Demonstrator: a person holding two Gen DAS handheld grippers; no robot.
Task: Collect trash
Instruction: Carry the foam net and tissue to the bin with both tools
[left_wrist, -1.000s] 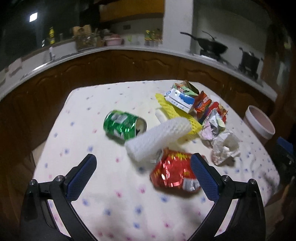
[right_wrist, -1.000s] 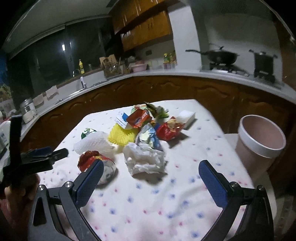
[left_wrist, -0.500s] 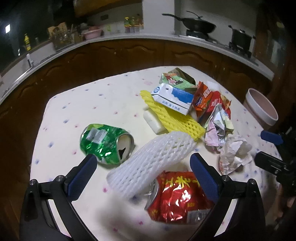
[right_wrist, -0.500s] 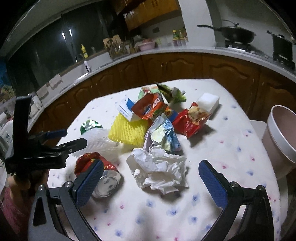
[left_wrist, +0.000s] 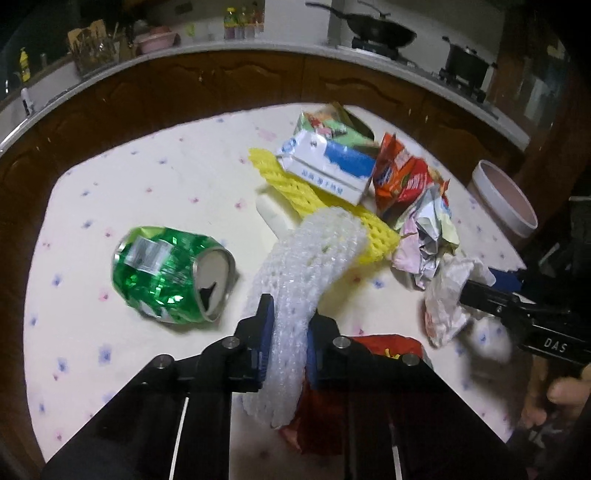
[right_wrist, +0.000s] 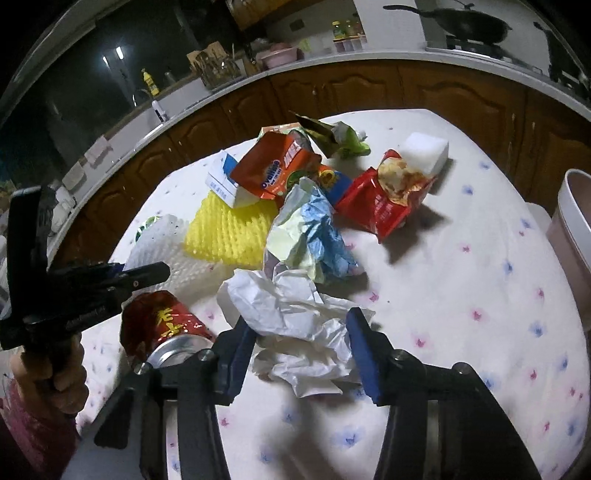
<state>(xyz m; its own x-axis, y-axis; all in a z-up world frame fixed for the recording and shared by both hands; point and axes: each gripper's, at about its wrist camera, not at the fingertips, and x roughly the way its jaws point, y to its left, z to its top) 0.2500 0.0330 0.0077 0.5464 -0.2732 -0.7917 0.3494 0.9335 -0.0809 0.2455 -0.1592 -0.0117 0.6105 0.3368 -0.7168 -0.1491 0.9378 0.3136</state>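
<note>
My left gripper (left_wrist: 289, 332) is shut on a white foam net sleeve (left_wrist: 303, 266), which bends up off the table; the sleeve also shows in the right wrist view (right_wrist: 162, 240). My right gripper (right_wrist: 299, 343) is partly closed around a crumpled white paper (right_wrist: 295, 325), pads at both its sides; the paper also shows in the left wrist view (left_wrist: 447, 295). A crushed green can (left_wrist: 173, 273) lies left of the sleeve. A red can (right_wrist: 162, 328) lies by my right gripper's left finger. A pink bin (left_wrist: 502, 199) stands off the table's right edge.
More trash lies mid-table: yellow foam net (right_wrist: 229, 229), blue-white carton (left_wrist: 328, 166), orange snack bag (right_wrist: 280, 166), crumpled wrapper (right_wrist: 310, 232), red chip bag (right_wrist: 384, 199), white sponge (right_wrist: 424, 151), green wrapper (right_wrist: 343, 136). Kitchen counter (left_wrist: 258, 48) curves behind.
My left gripper closed on the white foam sleeve and raised it. My right gripper dropped to the crumpled paper and narrowed around it.
</note>
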